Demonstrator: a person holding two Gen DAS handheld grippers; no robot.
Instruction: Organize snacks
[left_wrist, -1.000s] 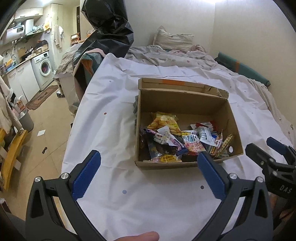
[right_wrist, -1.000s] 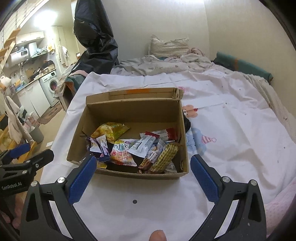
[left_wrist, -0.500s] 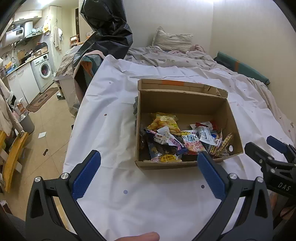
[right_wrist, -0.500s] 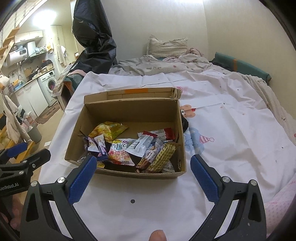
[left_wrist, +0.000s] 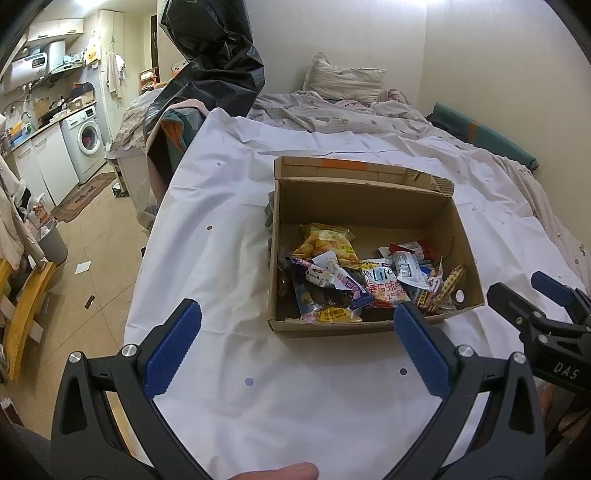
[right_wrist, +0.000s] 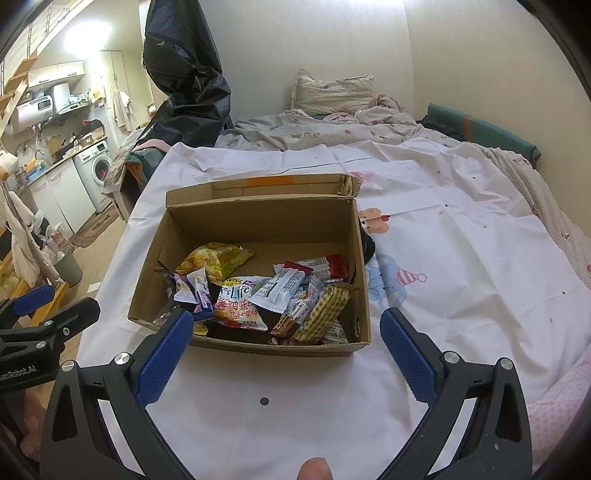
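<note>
Left wrist view showed an open cardboard box (left_wrist: 369, 206) right of the frame's centre, resting on a white sheet (left_wrist: 221, 258) spread over a bed. Its floor was heaped with snack packets (left_wrist: 354, 284): a yellow chip bag (left_wrist: 327, 243) toward the back left, a white and pink pouch (left_wrist: 384, 288) in the middle, and a red and white bar (left_wrist: 410, 249) further right. The left gripper (left_wrist: 295, 343) hung at the lower edge with its jaws spread wide, holding nothing and touching nothing. In the right wrist view the right gripper (right_wrist: 286, 354) was likewise wide apart and empty, just short of the box's near wall (right_wrist: 280, 349). The finger pads (right_wrist: 162, 356) were blue and finely ribbed on black frames. The box was plain corrugated brown with an orange tape strip (right_wrist: 271, 181) on its back flap; the wrappers looked glossy and crinkled.
</note>
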